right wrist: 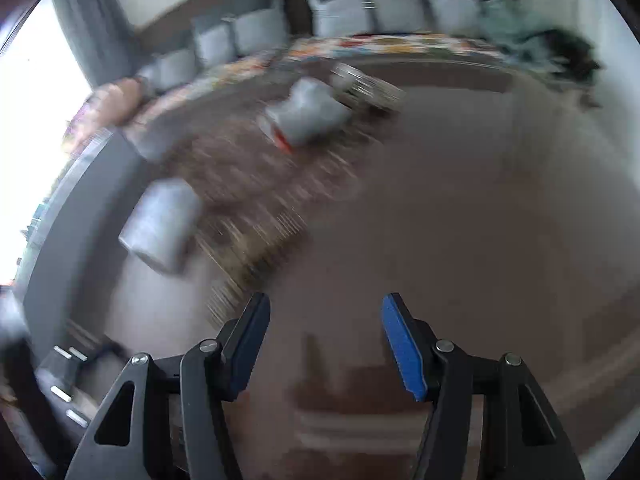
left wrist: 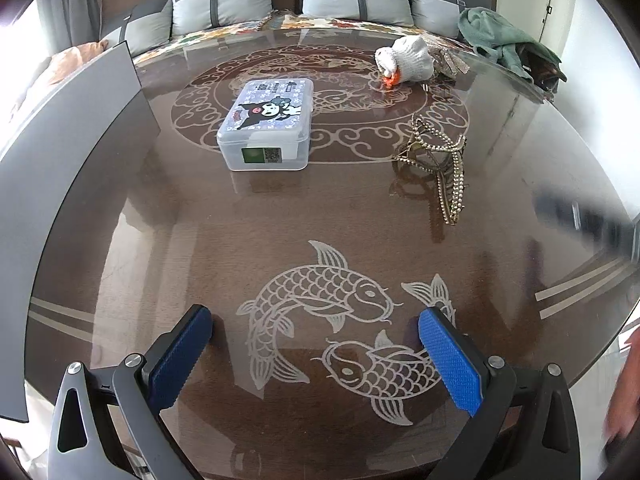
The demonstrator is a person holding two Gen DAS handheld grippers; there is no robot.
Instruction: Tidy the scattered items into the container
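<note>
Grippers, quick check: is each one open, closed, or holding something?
Left gripper: open, blue-padded fingers wide apart, nothing between them.
Right gripper: open, holding nothing; this view is motion-blurred.

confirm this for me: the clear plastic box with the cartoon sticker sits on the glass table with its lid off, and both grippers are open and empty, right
Not quite. The clear plastic box with the cartoon sticker has its lid on, not off; the left wrist view shows the stickered lid closed over it. The rest holds: it sits on the glass table, and the left gripper and right gripper are both open and empty.
</note>
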